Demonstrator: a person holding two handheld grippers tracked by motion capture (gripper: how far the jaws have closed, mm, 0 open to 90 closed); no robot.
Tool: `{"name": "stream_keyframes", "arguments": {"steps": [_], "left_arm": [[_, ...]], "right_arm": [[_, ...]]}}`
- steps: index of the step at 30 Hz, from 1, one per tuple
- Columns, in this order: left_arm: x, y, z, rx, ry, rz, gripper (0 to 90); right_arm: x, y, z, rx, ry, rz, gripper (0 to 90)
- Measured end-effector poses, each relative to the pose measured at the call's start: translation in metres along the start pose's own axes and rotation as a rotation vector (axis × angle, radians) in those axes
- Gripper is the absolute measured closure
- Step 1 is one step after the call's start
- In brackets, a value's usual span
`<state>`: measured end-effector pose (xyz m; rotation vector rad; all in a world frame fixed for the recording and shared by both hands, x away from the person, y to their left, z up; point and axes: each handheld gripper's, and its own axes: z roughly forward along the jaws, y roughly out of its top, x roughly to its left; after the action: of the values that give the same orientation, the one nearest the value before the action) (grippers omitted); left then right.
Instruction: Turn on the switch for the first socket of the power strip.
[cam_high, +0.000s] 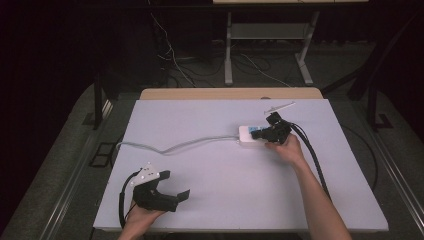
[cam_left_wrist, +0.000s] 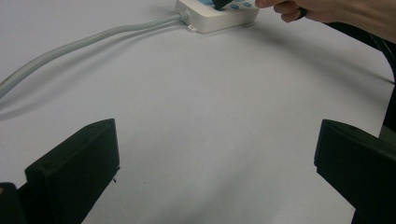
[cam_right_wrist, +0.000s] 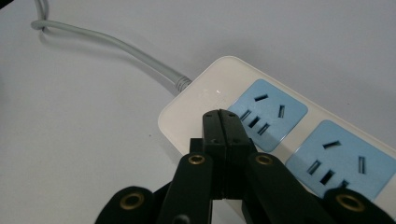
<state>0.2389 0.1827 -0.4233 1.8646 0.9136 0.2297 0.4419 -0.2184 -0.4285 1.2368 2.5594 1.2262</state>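
Note:
A white power strip (cam_high: 248, 135) with blue socket faces (cam_right_wrist: 268, 113) lies right of the table's middle; its grey cable (cam_high: 175, 146) snakes off to the left. My right gripper (cam_high: 262, 133) is shut with nothing between its jaws, and its tips (cam_right_wrist: 220, 115) press down on the strip's top near the cable end, beside the first socket. My left gripper (cam_high: 177, 186) rests near the front left of the table, jaws wide open and empty, aimed toward the strip (cam_left_wrist: 219, 14) far ahead.
The white table top (cam_high: 200, 190) sits on a wooden table whose back edge (cam_high: 230, 93) shows. The right gripper's black cable (cam_high: 312, 155) trails along the forearm. A small clear plastic piece (cam_high: 280, 106) lies behind the strip. Desk legs and wires stand beyond the table.

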Motion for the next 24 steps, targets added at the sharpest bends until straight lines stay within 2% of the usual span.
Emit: {"name": "stream_keyframes", "arguments": {"steps": [1,3,7,12,17,24], "left_arm": [[0.0,0.0,-0.0002,-0.001,0.001,-0.001,0.0],[-0.0002,0.0,-0.0003,-0.002,0.001,-0.003,0.0],[0.0001,-0.0001,-0.0003,0.001,0.003,-0.002,0.0],[0.0018,-0.0002,-0.0014,-0.002,0.005,-0.004,0.0],[0.0031,-0.0002,-0.0004,-0.003,0.003,-0.012,0.0],[0.0026,-0.0002,0.0006,0.003,0.002,-0.012,0.0]], "right_arm": [[0.0003,0.0001,0.0,0.001,-0.002,-0.002,90.0],[-0.0005,-0.0007,0.001,0.01,0.029,0.016,90.0],[0.0063,0.0018,0.0026,0.016,-0.023,-0.049,90.0],[-0.0002,-0.0004,0.0023,-0.003,0.023,-0.018,90.0],[-0.0011,0.0013,0.0016,-0.001,0.039,-0.007,90.0],[-0.0026,0.0021,-0.0021,0.021,0.037,-0.003,89.9]]}}
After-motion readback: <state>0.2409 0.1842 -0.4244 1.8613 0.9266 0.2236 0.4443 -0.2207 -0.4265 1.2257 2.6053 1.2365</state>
